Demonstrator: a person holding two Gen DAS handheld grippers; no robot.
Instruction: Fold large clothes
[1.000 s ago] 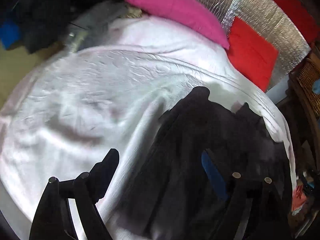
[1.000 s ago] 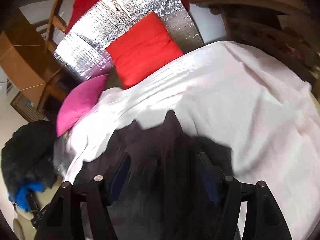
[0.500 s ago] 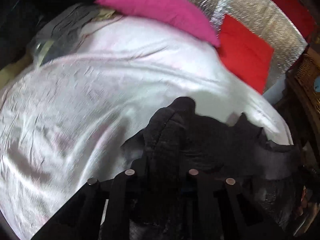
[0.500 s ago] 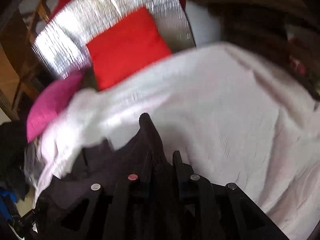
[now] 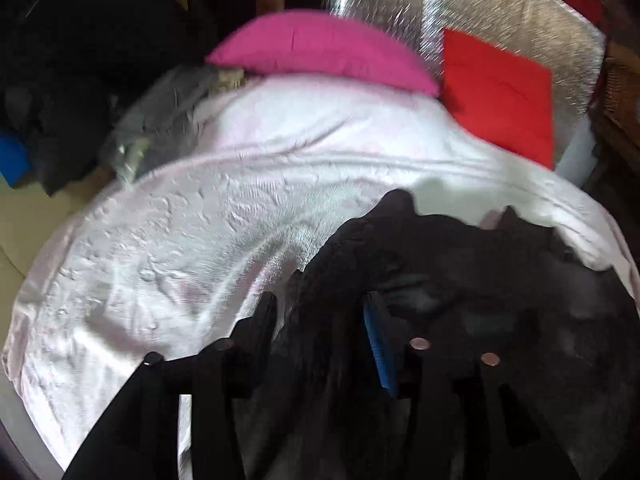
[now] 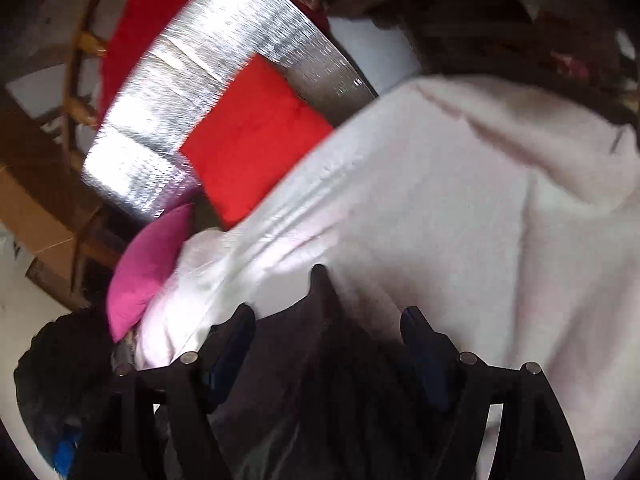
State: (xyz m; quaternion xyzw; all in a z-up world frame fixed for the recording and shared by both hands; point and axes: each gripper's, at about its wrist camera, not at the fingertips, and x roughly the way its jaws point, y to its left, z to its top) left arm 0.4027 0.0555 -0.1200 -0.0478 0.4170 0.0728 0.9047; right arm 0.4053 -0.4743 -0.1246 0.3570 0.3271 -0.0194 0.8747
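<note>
A dark garment (image 5: 460,280) lies bunched on the white bedspread (image 5: 220,220), at the lower right of the left wrist view. My left gripper (image 5: 320,316) is open, its fingers either side of a raised fold of the garment. In the right wrist view the same dark garment (image 6: 320,352) lies at the bottom centre on the bedspread (image 6: 480,220). My right gripper (image 6: 328,328) is open, its fingers straddling a peaked fold of the cloth. Both views are blurred.
A pink pillow (image 5: 320,52) and a red cushion (image 5: 500,96) lean at the head of the bed against a silver foil panel (image 6: 208,92). A pile of dark and grey clothes (image 5: 80,92) lies beside the bed. A wicker piece (image 5: 620,92) stands at the right.
Half a second ago both grippers were shut on folds of the garment. Now both have opened and the cloth sits loose between the fingers.
</note>
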